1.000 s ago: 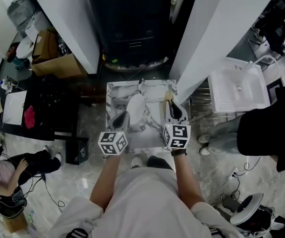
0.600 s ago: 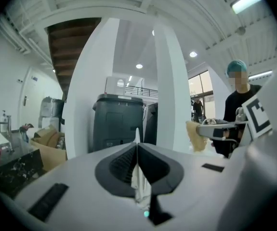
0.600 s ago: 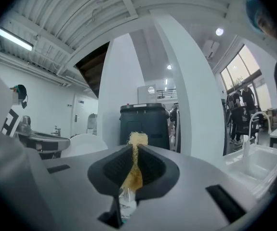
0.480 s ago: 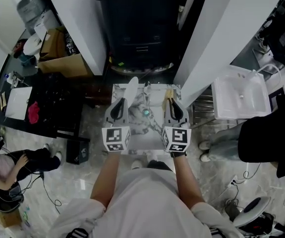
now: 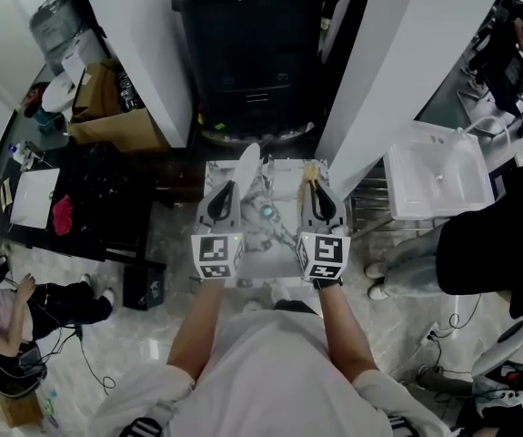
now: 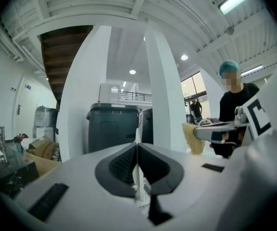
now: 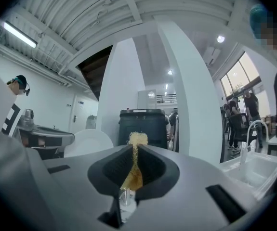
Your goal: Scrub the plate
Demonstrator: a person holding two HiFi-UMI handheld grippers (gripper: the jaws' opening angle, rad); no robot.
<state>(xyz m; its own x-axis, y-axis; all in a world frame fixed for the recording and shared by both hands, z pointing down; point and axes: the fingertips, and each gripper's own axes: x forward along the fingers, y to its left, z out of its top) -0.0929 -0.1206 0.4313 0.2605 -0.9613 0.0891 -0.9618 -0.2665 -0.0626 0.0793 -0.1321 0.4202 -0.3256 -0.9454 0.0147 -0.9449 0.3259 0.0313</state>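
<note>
Plate [image 5: 247, 164] edge-on in left gripper [image 5: 227, 191], its face unseen

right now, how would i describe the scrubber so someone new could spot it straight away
Find the big black bin at the top of the head view, then the small marbled surface just below it. Held over that surface, the scrubber is the straw-yellow fibrous pad pinched in the right hand-held gripper, unlike the smooth white plate held edge-on in the left hand-held gripper.
</note>
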